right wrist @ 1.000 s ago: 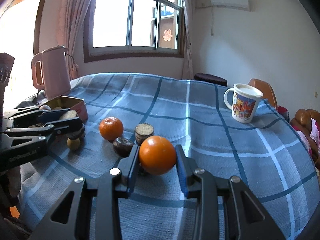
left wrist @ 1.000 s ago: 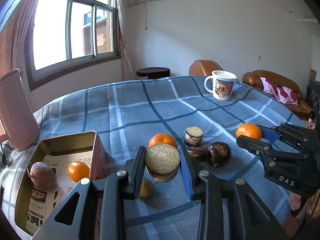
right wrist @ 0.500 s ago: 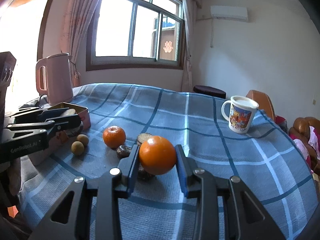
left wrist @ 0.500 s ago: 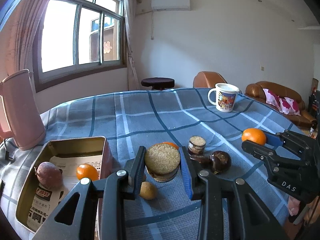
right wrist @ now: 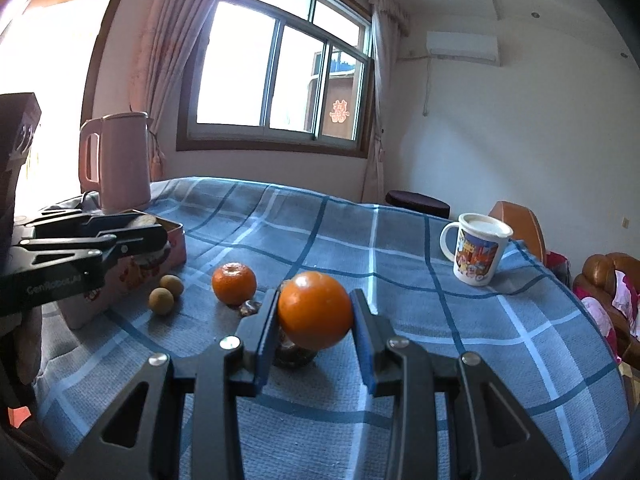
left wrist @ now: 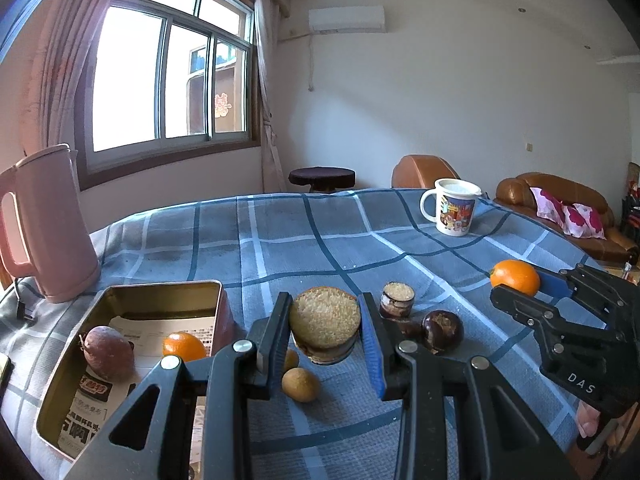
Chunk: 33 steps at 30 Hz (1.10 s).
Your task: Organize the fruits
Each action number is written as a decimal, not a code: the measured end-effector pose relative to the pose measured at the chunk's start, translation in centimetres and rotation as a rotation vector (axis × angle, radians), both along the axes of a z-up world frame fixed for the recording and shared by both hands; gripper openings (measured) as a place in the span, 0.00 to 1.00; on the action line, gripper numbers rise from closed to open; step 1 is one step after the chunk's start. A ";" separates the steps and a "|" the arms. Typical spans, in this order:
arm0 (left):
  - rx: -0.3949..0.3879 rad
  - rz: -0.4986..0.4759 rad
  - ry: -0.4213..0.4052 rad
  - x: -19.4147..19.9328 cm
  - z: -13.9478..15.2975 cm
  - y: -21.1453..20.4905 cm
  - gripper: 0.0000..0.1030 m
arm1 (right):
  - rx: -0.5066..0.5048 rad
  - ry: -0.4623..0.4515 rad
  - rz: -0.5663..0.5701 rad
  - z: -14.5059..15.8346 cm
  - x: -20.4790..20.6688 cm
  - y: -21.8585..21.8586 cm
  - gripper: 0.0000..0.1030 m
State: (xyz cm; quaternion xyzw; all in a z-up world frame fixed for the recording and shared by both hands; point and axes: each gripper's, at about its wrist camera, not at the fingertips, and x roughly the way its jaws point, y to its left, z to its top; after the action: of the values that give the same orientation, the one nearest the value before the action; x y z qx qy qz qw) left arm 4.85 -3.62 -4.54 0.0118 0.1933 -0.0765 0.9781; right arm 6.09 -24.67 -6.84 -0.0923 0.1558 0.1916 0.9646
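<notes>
The left hand-held gripper (left wrist: 325, 334) is clamped on a cut fruit half (left wrist: 325, 323), pale cut face up, held clear above the table (left wrist: 280, 240); the right hand-held gripper (right wrist: 315, 320) pinches an orange (right wrist: 315, 310), also lifted. Both grips sit on rounded sides — a tilt or jolt on the way to the tin box (left wrist: 76, 360) could let either piece squirt out and roll across the cloth. Just below the left jaws lie two small brown fruits (left wrist: 300, 384), close enough to be nudged off course if the gripper drops low. The box already holds a purple-brown fruit (left wrist: 108, 352) and a small orange (left wrist: 183, 346), so a careless release may land on them. Farther on, a dark round fruit (left wrist: 443, 330) and another cut half (left wrist: 397, 299) lie loose, and the mug (left wrist: 456, 207) stands well beyond — a runaway orange would likely head that way.
</notes>
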 end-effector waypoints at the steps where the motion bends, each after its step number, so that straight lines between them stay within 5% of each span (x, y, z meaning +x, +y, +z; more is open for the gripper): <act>1: 0.001 0.002 -0.003 -0.1 0.0 -0.1 0.34 | 0.001 -0.003 0.000 0.0 -0.1 0.0 0.36; 33: 0.020 0.001 -0.113 -2.2 0.7 -1.7 0.34 | 0.078 -0.112 0.009 0.6 -1.9 -1.4 0.36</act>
State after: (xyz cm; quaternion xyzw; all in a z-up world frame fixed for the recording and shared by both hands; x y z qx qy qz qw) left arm 2.63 -5.32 -3.84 0.0259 0.1383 -0.0732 0.9873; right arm 4.20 -26.12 -6.29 -0.0657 0.0934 0.1966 0.9738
